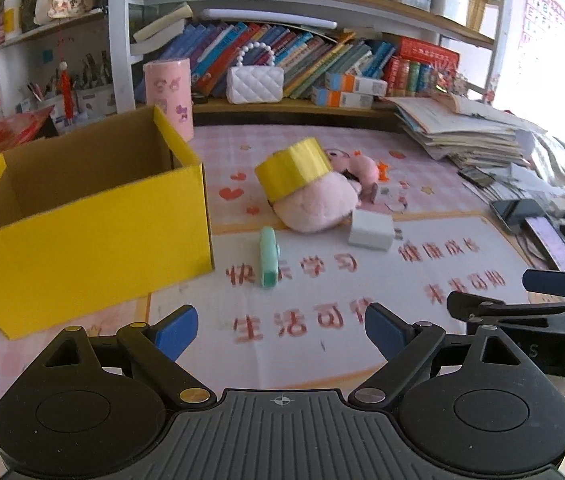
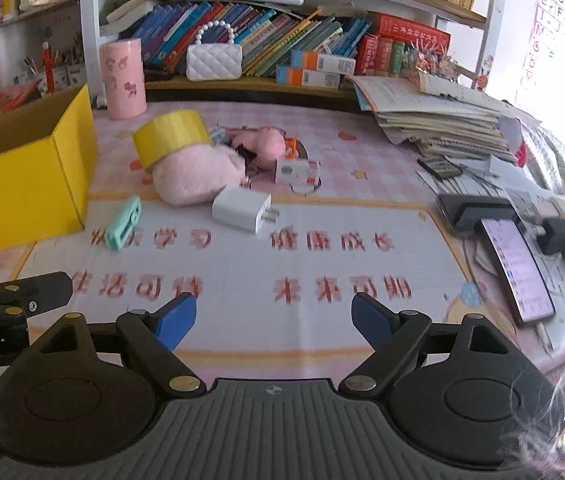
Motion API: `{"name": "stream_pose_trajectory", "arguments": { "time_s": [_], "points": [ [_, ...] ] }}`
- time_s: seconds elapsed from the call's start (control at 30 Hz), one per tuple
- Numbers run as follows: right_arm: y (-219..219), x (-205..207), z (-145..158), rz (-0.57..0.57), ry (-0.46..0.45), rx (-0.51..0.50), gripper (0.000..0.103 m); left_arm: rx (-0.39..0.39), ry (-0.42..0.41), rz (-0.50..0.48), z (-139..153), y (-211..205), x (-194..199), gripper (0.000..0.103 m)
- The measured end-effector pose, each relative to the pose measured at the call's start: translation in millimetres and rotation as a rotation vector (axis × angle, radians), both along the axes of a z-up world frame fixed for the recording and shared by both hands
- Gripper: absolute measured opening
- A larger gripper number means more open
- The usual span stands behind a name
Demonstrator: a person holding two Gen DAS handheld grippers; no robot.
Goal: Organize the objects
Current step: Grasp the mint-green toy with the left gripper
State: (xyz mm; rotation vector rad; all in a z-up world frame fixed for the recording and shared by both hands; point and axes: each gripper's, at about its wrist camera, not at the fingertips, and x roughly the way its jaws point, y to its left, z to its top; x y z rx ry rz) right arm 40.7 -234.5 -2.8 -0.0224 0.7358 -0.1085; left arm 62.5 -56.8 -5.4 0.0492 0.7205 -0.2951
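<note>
A yellow box (image 1: 86, 216), open at the top, stands on the left of the frame in the left wrist view, on a pink table (image 1: 362, 344) printed with red characters. Nothing can be seen inside it from this angle.

Just right of the box, a small mint-green clip (image 1: 268, 256) lies flat on the table. Beyond it, near the centre of the frame, a pink plush toy (image 1: 314, 208) lies on its side, and a roll of yellow tape (image 1: 294, 168) leans tilted against its top, touching it. A white charger (image 1: 370, 230) with its two prongs pointing right rests against the toy's lower right edge. In the right wrist view a small white and orange box (image 2: 296, 172) sits just behind the charger.

At the bottom centre, the left gripper (image 1: 280, 326) hangs over the table with its blue-tipped fingers spread wide, holding nothing. The right gripper (image 2: 272, 318) is likewise spread wide and empty; it shows at the right edge of the left wrist view, beside the left one.

Farther back, a pink canister (image 1: 170, 96) stands upright behind the yellow box. A white quilted purse (image 1: 254, 82) with a bead handle sits on a shelf before a row of books (image 1: 322, 56). A stack of papers (image 1: 462, 128) fills the upper right, and a phone (image 2: 516, 268) with a lit screen lies at the right edge.
</note>
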Motion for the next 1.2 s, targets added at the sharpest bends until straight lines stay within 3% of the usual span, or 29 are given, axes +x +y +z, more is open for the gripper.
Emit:
{"name": "stream_pose_trajectory", "arguments": {
  "time_s": [0.13,0.27,0.47,1.03,1.2],
  "points": [
    [-11,22,3,0.031,-0.012,0.011,0.075,0.008,-0.002,0.021,-1,-11,17,0.078],
    [-21,45,2,0.073,-0.007,0.018,0.064,0.013,0.016,0.049,-6,-19,34,0.059],
    [-29,72,-6,0.151,0.015,0.012,0.059,0.041,0.064,0.1,-21,-34,66,0.043],
    [-48,124,-27,0.341,0.063,0.066,0.059,0.092,0.148,0.224,-54,-51,126,0.031],
    [-48,138,-33,0.341,0.078,0.078,0.066,0.088,0.175,0.232,-59,-51,132,0.021]
  ]
}}
